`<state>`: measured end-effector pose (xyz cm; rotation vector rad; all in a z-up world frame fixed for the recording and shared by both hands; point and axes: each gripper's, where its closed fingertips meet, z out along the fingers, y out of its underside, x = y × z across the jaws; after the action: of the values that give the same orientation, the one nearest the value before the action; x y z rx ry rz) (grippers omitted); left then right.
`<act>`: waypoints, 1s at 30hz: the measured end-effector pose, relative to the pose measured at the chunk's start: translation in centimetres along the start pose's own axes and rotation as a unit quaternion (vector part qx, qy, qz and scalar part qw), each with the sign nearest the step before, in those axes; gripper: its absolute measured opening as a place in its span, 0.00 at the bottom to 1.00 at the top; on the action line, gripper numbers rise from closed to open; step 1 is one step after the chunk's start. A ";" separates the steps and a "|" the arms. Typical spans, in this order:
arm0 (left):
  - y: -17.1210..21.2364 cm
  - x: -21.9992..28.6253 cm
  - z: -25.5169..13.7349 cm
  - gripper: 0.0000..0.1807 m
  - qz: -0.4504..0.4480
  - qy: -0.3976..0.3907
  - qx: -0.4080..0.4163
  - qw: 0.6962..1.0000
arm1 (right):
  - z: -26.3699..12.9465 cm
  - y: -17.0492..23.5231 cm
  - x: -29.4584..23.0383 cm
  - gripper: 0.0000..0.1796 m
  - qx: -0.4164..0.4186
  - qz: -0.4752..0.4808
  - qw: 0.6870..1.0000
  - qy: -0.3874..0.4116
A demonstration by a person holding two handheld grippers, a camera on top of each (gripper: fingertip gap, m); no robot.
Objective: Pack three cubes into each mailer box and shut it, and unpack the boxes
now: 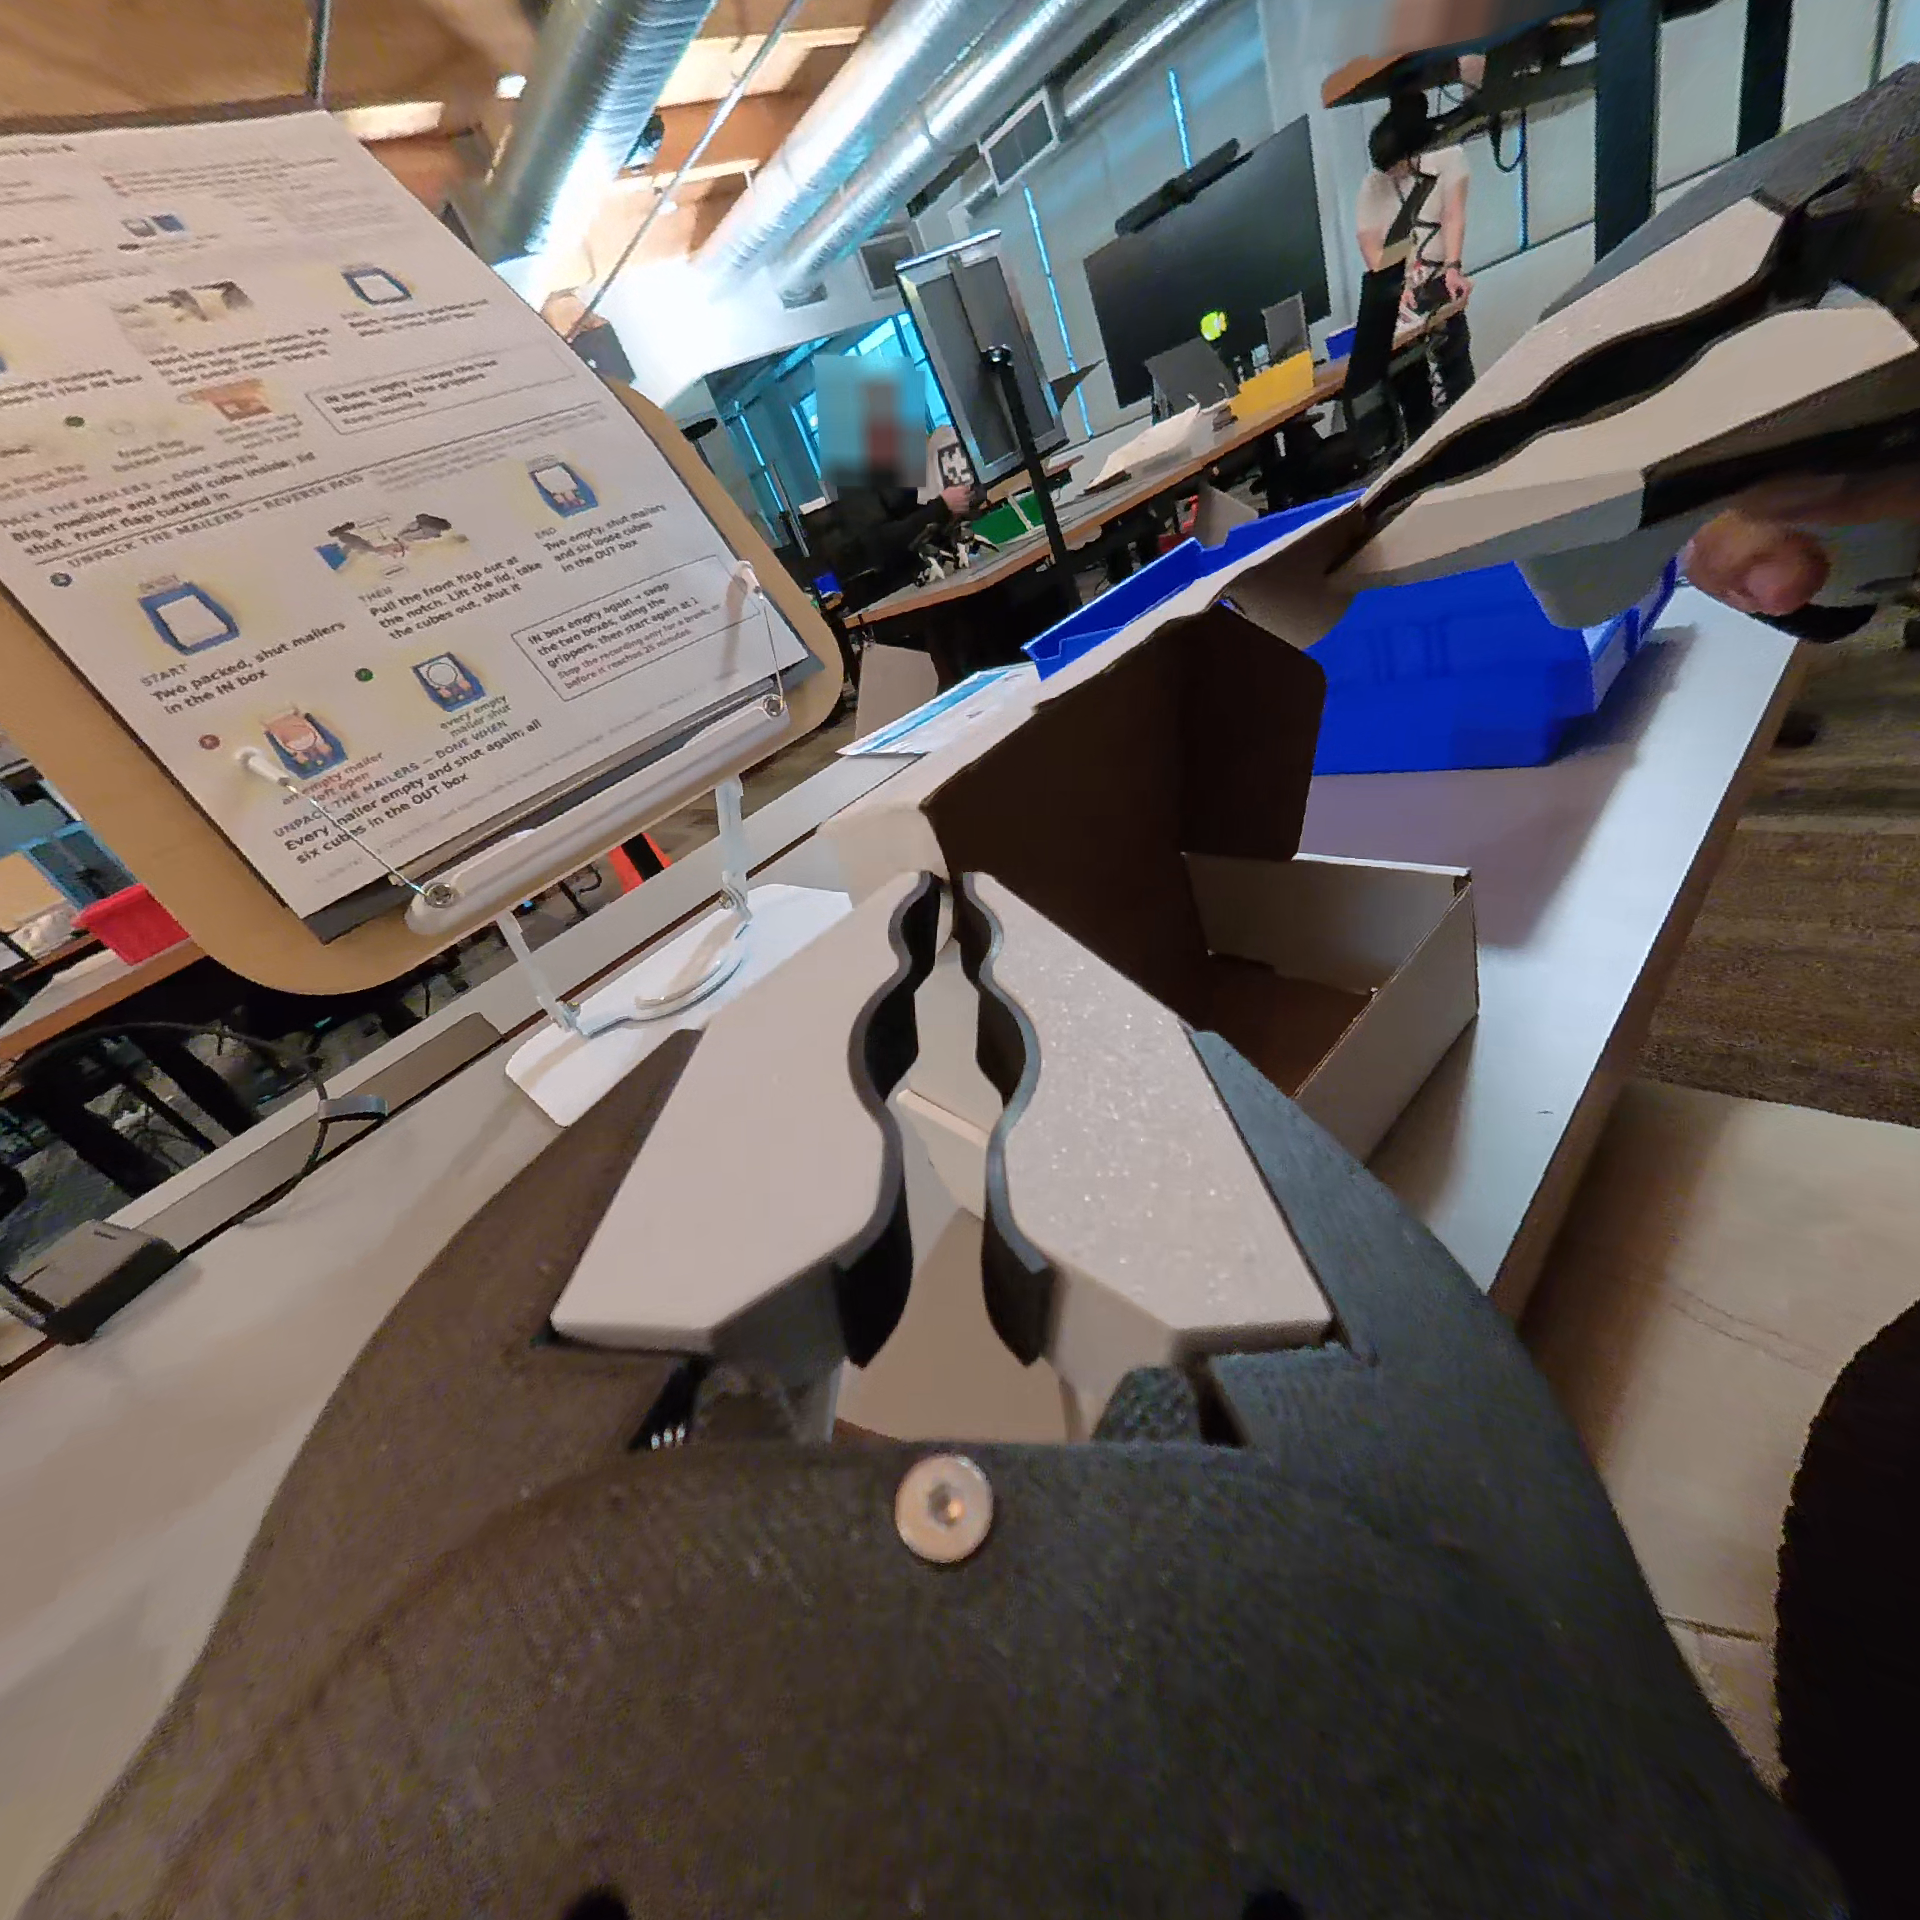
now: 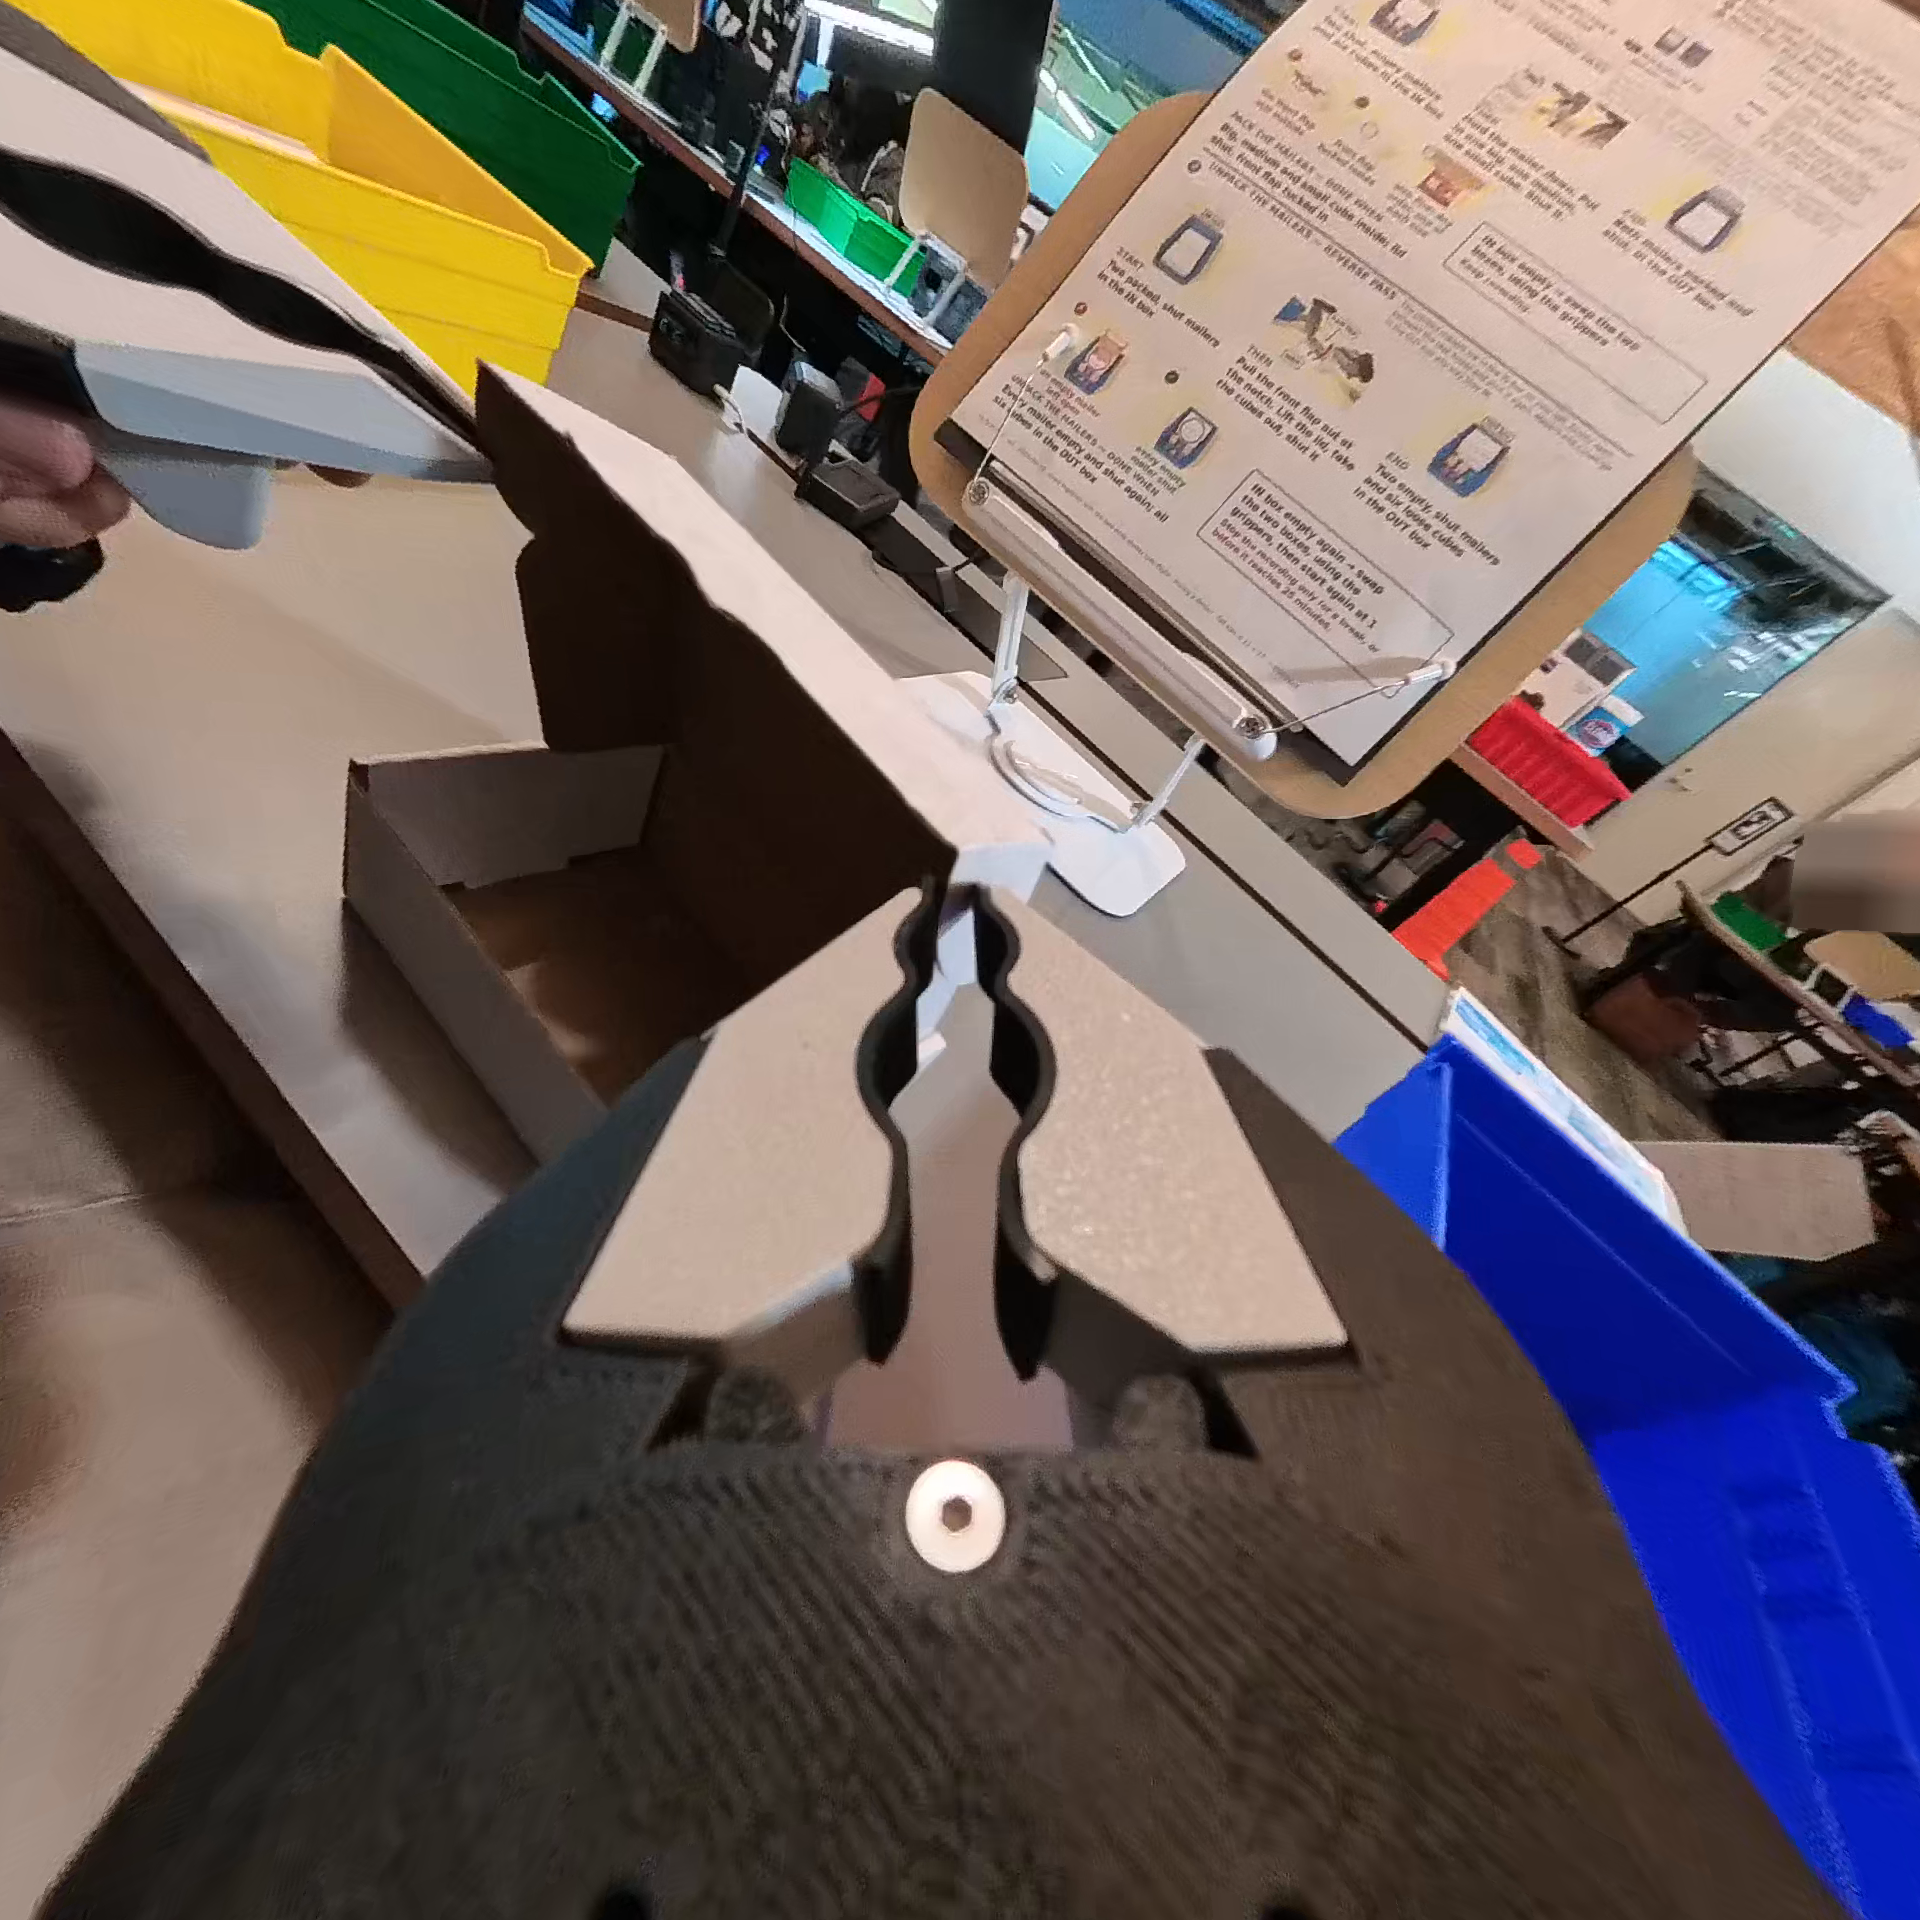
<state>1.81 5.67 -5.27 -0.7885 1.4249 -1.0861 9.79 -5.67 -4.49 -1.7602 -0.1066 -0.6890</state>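
Note:
An open white mailer box [image 1: 1382,997] with a brown inside stands on the grey table [image 1: 1621,894]. What shows of its inside holds no cubes. Its lid [image 1: 1122,790] is raised. My left gripper [image 1: 951,894] is shut on the white front flap at one lid corner. My right gripper [image 1: 1356,528] pinches the far corner of the same flap. In the right wrist view my right gripper [image 2: 951,906] is shut on the white flap [image 2: 997,868], the box [image 2: 436,935] lies at the left, and my left gripper [image 2: 473,457] bites the lid's [image 2: 727,748] other corner.
A blue bin [image 1: 1455,686] stands behind the box; in the right wrist view it [image 2: 1662,1455] is at the right. An instruction sheet on a stand [image 1: 364,520] stands at the table's back. Yellow bins [image 2: 416,239] and a green bin [image 2: 499,104] stand farther off. The table's front edge [image 1: 1558,1195] is near. The tips of one gripper are about 15 cm away from the tips of the other.

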 end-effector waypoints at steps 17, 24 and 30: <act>1.7 1.0 -0.2 0.03 0.024 0.040 -0.024 0.999 | 0.0 1.7 -1.4 0.02 -0.036 0.110 0.988 -0.099; 1.8 0.8 0.2 0.22 0.044 0.013 -0.031 0.998 | 0.3 1.7 -0.6 0.15 -0.023 0.036 0.998 -0.038; 2.7 1.1 0.7 0.19 0.049 0.010 -0.052 0.997 | 1.1 2.1 -0.8 0.24 -0.033 0.023 0.999 -0.022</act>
<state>2.62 5.50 -8.14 -0.7745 1.5313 -0.9535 10.44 -5.11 -6.83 -1.8357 -0.0738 -0.6271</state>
